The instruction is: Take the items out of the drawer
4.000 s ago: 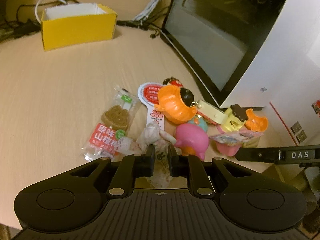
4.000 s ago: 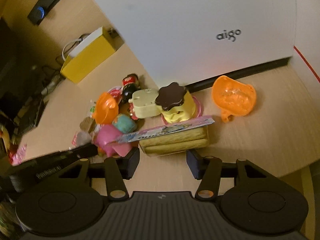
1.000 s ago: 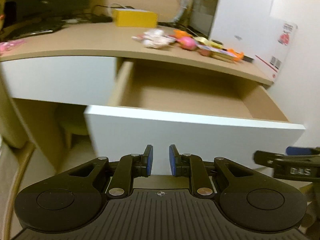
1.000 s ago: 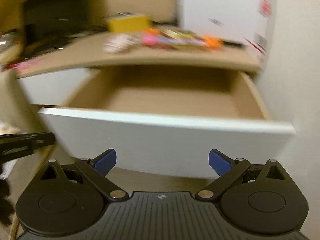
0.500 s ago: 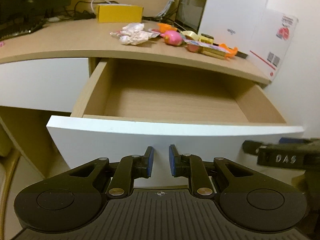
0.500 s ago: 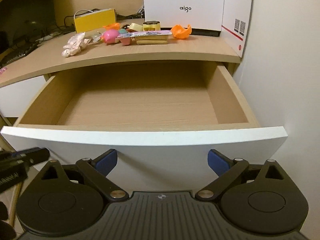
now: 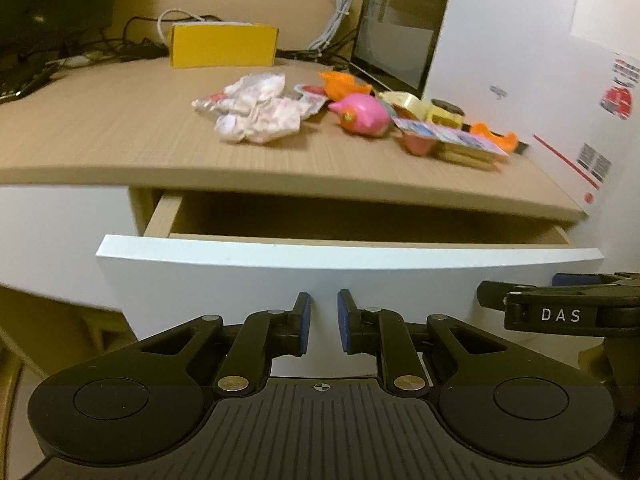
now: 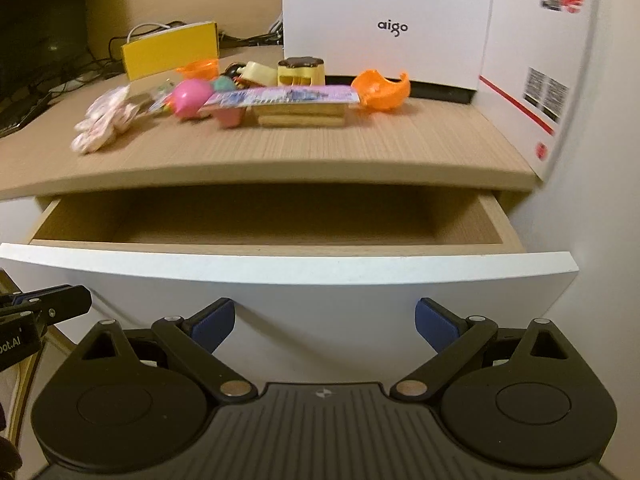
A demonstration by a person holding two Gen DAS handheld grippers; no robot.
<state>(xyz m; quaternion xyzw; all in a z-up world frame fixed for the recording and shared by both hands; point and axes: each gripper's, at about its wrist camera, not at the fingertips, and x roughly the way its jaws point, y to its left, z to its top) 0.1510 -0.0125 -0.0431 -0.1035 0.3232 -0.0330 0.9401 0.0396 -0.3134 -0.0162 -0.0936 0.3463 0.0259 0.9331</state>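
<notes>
**A:** Below the tabletop edge, the shallow wooden drawer with the white front panel (image 8: 288, 276) is partly pulled out, and what shows of its inside looks bare. Nothing left to take out, as far as I can see.

**B:** Agreed. The things sit up on the light wood-grain tabletop (image 8: 360, 148): a crumpled white-and-pink wrapper (image 7: 256, 108), a pink round plastic toy (image 7: 364, 114), a flat snack pack with a printed lid (image 8: 296, 106) and an orange plastic shell half (image 8: 380, 90). I judge the step in hand is shutting the drawer.

**A:** Then push squarely on the white front, both sides evenly, so it slides without skewing.

**B:** And the grippers?

**A:** The left gripper (image 7: 323, 322) has its blue pads close together with a narrow gap, nothing between them, just before the front panel; whether it touches, I cannot tell.

**B:** The right gripper (image 8: 324, 322) stands wide apart, empty, also near the panel.

**A:** Behind the pile stands a white carton printed "aigo" (image 8: 384, 20), and a yellow open box (image 7: 222, 44) further off.
</notes>
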